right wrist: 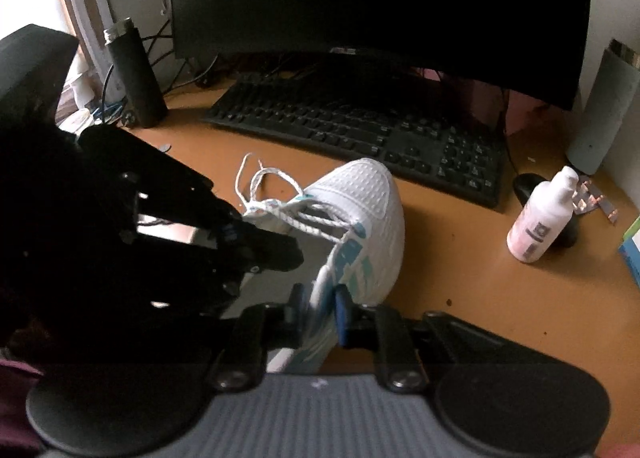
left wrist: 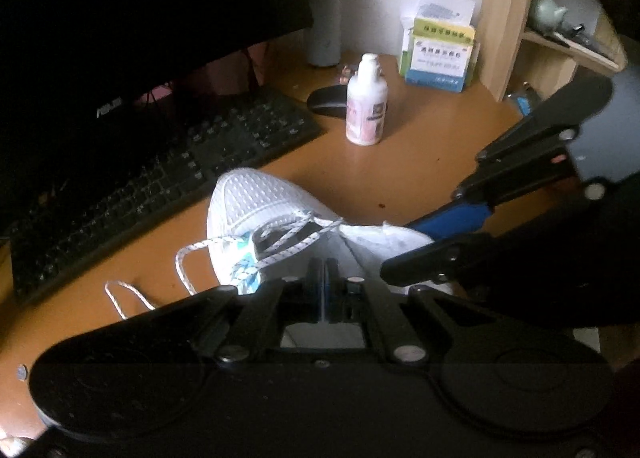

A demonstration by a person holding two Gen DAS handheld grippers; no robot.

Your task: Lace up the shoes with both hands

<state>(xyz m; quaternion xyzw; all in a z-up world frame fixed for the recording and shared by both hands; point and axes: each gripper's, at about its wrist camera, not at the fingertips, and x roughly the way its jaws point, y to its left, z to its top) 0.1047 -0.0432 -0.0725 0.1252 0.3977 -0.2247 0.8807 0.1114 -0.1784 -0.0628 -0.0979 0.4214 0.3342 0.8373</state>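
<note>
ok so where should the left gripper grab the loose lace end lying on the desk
Take the loose lace at its free loop on the desk, left of the shoe. Come straight down from above with the fingers across the cord: it lies flat and thin, clear of the keyboard.

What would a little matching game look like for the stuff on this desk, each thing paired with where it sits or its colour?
Things:
1. shoe
2. keyboard
3. small bottle
4. mouse

Descriptions:
A. black, just behind the small bottle
B. white with a pink label, standing upright
C. white with blue stripes, laces loose
D. long and black, in front of the monitor

Pairs: 1-C, 2-D, 3-B, 4-A
</note>
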